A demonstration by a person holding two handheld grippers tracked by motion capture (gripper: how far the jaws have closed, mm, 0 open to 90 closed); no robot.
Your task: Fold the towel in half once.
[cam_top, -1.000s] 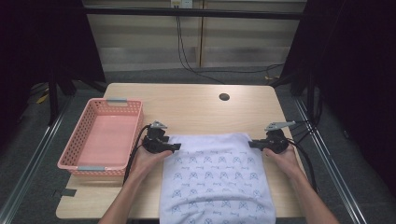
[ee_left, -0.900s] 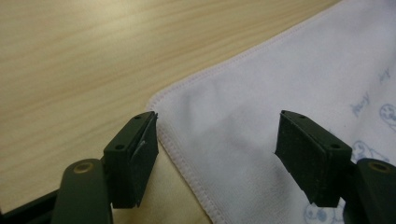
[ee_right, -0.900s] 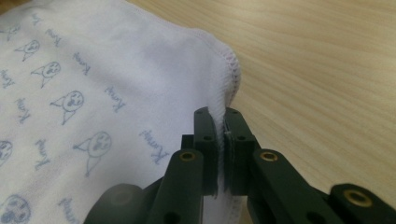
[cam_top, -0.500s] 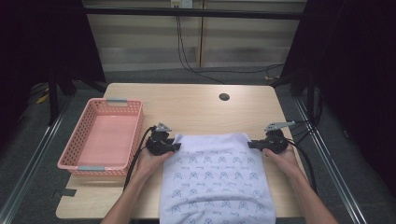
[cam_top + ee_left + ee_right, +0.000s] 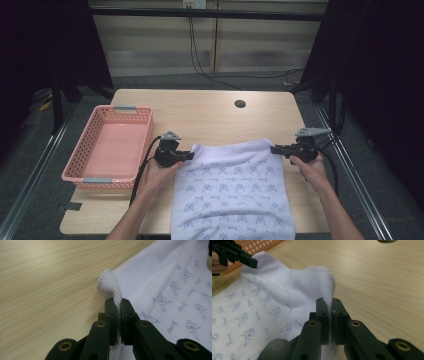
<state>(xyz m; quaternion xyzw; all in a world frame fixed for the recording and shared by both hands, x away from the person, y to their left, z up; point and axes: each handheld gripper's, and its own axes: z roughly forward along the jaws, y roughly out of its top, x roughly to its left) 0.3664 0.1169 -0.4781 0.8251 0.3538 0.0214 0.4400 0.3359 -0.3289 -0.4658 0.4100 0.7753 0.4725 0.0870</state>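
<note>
A white towel (image 5: 234, 192) printed with small blue figures lies spread on the near half of the wooden tabletop (image 5: 210, 117), its near end reaching the tabletop's front edge. The left claw (image 5: 188, 155) is pressed together on the towel's far left corner, and the left gripper view shows the stitched hem curling up out of the pinched jaws while the cloth runs away flat to the right. The right claw (image 5: 273, 149) is likewise clamped on the far right corner; in the right gripper view the hem stands up in a soft fold above the jaws, and the left claw (image 5: 249, 262) shows farther off, gripping the other corner. Between the two claws the towel's far edge runs nearly straight across the tabletop. Beyond that edge the wood lies bare up to a round dark hole (image 5: 240, 104) near the far side. A pink basket (image 5: 84, 166) sits along the tabletop's left edge, just beside the left hand (image 5: 159, 172), leaving little room on that side. The right hand (image 5: 312, 169) is near the tabletop's right edge.
</note>
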